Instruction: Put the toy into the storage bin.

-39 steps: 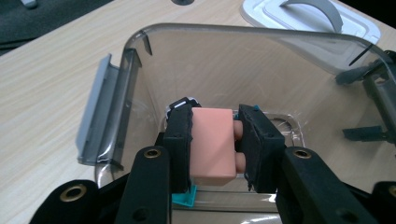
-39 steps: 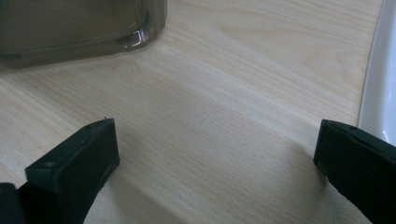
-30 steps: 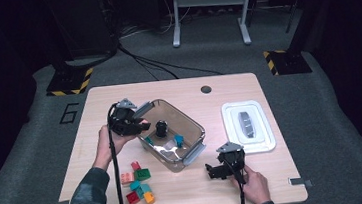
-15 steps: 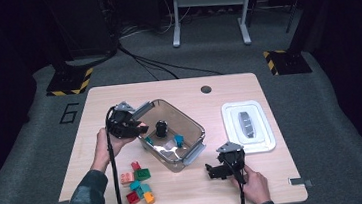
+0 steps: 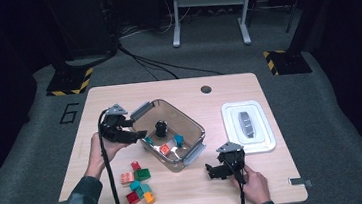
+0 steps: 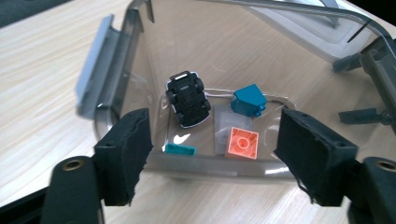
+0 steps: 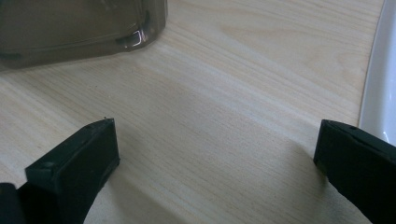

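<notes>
Now | step: filling clear bin [image 5: 192, 131] mid-desk | left hand-held gripper [image 6: 212, 154] apart, empty, at its near rim | right hand-held gripper [image 7: 215, 154] apart, idle | next: fetch loose blocks [image 5: 137, 184] near front-left edge

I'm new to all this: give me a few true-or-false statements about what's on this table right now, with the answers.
1. The clear plastic bin holds a small black toy car. True.
2. The left hand-held gripper is clamped on a brick. False: its jaws are open and empty.
3. The white lid is on the bin. False: it lies on the table beside it.
4. A cluster of coloured toy bricks lies on the wooden table outside the bin. True.
5. The right hand-held gripper holds nothing. True.
</notes>
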A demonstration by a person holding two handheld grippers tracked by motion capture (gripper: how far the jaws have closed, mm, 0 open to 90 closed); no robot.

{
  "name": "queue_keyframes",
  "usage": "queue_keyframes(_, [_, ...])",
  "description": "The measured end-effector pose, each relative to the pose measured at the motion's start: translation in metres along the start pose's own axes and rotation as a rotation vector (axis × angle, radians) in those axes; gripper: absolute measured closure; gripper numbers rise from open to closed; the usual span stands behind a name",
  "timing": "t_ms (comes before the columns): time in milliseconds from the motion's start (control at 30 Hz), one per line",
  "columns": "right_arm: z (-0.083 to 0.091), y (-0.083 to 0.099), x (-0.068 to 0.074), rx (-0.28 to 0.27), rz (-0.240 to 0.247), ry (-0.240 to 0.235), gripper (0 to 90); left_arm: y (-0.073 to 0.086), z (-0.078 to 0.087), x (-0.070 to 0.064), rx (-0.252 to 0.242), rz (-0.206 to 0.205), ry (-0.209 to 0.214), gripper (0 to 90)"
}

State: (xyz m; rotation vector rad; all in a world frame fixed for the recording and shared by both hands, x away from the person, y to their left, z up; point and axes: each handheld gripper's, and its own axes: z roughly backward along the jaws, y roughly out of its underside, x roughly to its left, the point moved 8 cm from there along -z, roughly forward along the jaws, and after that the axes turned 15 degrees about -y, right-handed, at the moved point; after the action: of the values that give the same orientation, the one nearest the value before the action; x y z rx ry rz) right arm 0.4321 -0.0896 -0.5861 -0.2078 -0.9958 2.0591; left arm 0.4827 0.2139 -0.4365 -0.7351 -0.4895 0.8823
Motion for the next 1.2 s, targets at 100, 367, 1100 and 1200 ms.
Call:
queue_keyframes(100, [0.000, 0.000, 0.000, 0.000, 0.000, 0.000, 0.0, 0.007, 0.010, 0.003, -0.024, 0.008, -0.016, 21.2])
queue_keyframes(367, [0.000, 0.000, 0.000, 0.000, -0.002, -0.001, 0.0, 0.036, 0.032, 0.013, -0.043, 0.031, -0.058, 16.8])
queue_keyframes(1100, [0.000, 0.000, 0.000, 0.001, -0.002, -0.001, 0.0, 0.114, 0.000, 0.010, 0.052, 0.025, -0.146, 15.1])
queue_keyframes(1200, [0.000, 0.000, 0.000, 0.000, -0.002, -0.001, 0.0, 0.117, -0.011, 0.007, 0.060, 0.047, -0.132, 15.2])
